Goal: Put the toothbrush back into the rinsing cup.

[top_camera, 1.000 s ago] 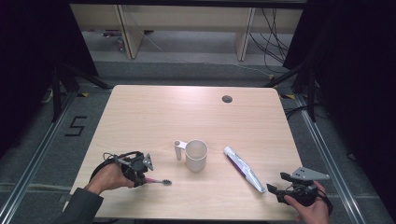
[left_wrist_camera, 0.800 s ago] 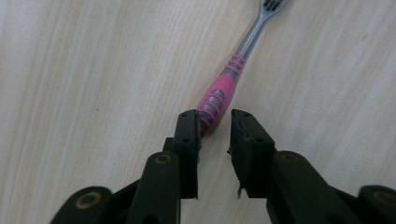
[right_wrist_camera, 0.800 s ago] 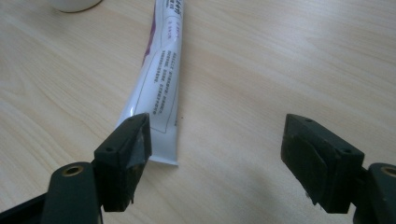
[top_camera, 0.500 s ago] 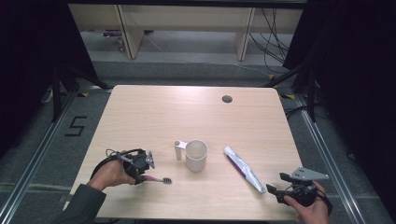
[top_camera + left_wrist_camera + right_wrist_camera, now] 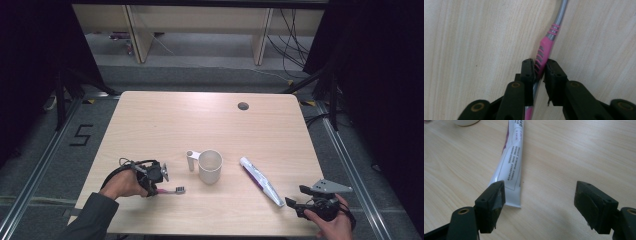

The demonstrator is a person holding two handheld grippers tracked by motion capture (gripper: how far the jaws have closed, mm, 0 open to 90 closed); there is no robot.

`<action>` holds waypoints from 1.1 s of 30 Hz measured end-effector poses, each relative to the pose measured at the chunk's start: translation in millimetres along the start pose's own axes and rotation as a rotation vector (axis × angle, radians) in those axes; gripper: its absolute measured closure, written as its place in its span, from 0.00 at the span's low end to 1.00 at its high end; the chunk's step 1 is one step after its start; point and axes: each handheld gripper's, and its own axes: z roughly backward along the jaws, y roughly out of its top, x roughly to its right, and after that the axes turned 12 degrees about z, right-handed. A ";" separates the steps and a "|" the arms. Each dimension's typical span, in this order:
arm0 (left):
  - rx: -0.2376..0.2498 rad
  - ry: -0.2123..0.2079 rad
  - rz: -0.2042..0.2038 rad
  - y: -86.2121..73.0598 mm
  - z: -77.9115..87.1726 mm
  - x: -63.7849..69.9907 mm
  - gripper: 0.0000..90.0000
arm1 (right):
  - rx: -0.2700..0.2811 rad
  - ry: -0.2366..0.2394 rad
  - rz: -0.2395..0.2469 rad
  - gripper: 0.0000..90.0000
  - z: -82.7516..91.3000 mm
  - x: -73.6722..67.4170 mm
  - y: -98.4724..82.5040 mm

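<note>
Toothbrush (image 5: 545, 50) handle end hidden between left hand-held gripper (image 5: 539, 67) jaws.

The table (image 5: 165, 120) is evenly lit from above; its surroundings fall into deep shadow, near black at the left and right edges of the high view. Shadows cast on the wood are soft and short. The left gripper view is soft: the toothbrush (image 5: 545, 47) just beyond the jaws is slightly blurred. In the right gripper view, the toothpaste tube (image 5: 510, 165) ahead of the jaws shows mild glare, and its print is hard to read.
</note>
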 end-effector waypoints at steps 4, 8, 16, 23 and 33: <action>0.002 -0.009 0.011 0.0 -0.3 -0.7 0.91 | 0.004 0.000 0.016 0.29 -0.6 1.5 -0.3; 0.001 -0.016 0.032 0.3 -0.7 -1.6 0.92 | -0.005 0.006 -0.022 0.29 0.0 -1.2 0.1; -0.026 -0.039 0.072 3.1 -1.0 -1.6 0.92 | 0.003 0.004 -0.003 0.29 -0.8 0.3 0.0; -0.080 -0.034 0.107 10.6 -0.9 0.2 0.92 | -0.001 0.003 -0.002 0.29 -1.3 0.6 -0.3; -0.037 -0.018 0.128 9.6 8.0 -0.5 0.93 | 0.002 0.009 -0.011 0.29 -0.4 1.9 -0.6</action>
